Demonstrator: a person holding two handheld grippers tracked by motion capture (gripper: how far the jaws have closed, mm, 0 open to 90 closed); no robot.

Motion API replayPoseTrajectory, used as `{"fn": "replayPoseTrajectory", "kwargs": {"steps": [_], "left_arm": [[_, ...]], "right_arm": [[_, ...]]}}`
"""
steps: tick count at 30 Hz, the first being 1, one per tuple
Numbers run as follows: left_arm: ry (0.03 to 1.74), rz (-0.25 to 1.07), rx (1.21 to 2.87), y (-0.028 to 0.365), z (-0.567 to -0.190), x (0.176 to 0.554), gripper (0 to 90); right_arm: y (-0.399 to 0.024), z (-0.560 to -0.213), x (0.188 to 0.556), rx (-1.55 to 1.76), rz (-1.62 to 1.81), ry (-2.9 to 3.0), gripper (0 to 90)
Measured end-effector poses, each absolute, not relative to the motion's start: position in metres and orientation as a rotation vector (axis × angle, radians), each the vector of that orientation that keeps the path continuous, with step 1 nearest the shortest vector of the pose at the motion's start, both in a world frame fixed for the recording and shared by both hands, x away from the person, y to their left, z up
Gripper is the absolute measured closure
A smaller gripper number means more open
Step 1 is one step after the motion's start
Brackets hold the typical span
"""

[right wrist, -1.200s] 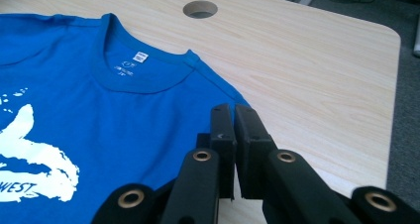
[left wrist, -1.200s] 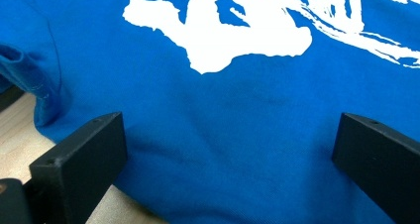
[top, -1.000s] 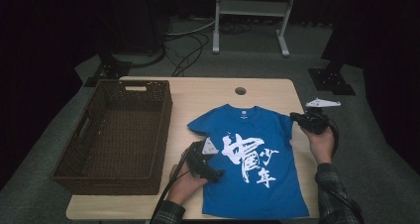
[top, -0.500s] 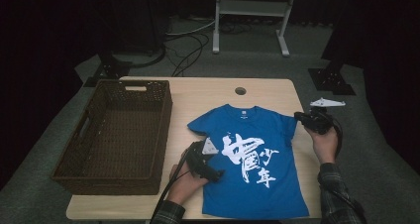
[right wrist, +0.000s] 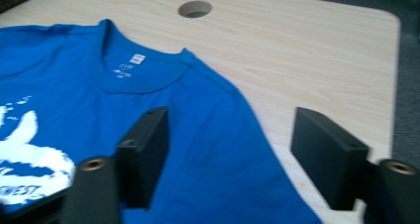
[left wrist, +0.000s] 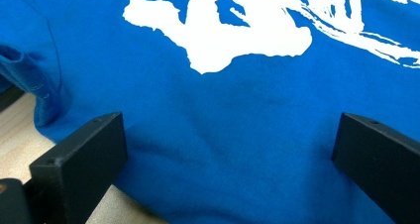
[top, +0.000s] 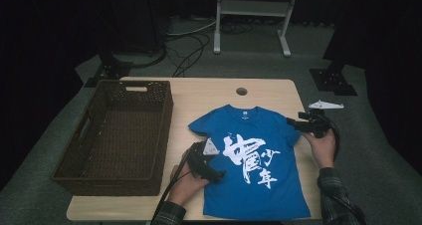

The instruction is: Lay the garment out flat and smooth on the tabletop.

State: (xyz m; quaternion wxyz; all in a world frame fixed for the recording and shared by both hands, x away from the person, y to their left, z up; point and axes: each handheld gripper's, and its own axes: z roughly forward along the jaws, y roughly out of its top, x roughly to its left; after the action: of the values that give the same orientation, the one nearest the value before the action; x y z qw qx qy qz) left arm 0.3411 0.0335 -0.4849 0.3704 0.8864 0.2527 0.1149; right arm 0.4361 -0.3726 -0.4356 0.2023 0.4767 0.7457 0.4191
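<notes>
A blue T-shirt (top: 259, 150) with white print lies flat on the wooden table (top: 199, 93), collar towards the far edge. My left gripper (top: 211, 168) rests over the shirt's left side below the sleeve. Its jaws stand wide open in the left gripper view (left wrist: 228, 135), over the blue T-shirt (left wrist: 237, 100). My right gripper (top: 294, 123) sits at the shirt's right sleeve. Its jaws have just been opening and stand open in the right gripper view (right wrist: 230, 125). The shoulder of the blue T-shirt (right wrist: 198, 135) lies loose beneath them, with no pad pressing on it.
An empty dark wicker basket (top: 164, 115) takes up the table's left half. A round cable hole (top: 242, 91) sits near the far edge. The table's right edge runs close beside my right gripper. A white object (top: 326, 105) lies on the floor beyond it.
The right gripper's jaws have parted at the shirt's right sleeve. Both hands and the shirt have kept their places.
</notes>
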Motion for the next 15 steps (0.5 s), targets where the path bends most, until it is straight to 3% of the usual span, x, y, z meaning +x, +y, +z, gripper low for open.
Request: {"fn": "replayPoseTrajectory", "kwargs": {"steps": [6, 15], "left_arm": [[0.648, 0.295, 2.274, 0.034, -0.485, 0.341, 0.4], [0.649, 0.296, 2.274, 0.034, -0.485, 0.341, 0.3]], "right_arm": [[-0.367, -0.437, 0.433, 1.334, 1.182, 2.107, 11.9], [-0.359, -0.440, 0.423, 1.261, 1.218, 2.122, 0.6]]}}
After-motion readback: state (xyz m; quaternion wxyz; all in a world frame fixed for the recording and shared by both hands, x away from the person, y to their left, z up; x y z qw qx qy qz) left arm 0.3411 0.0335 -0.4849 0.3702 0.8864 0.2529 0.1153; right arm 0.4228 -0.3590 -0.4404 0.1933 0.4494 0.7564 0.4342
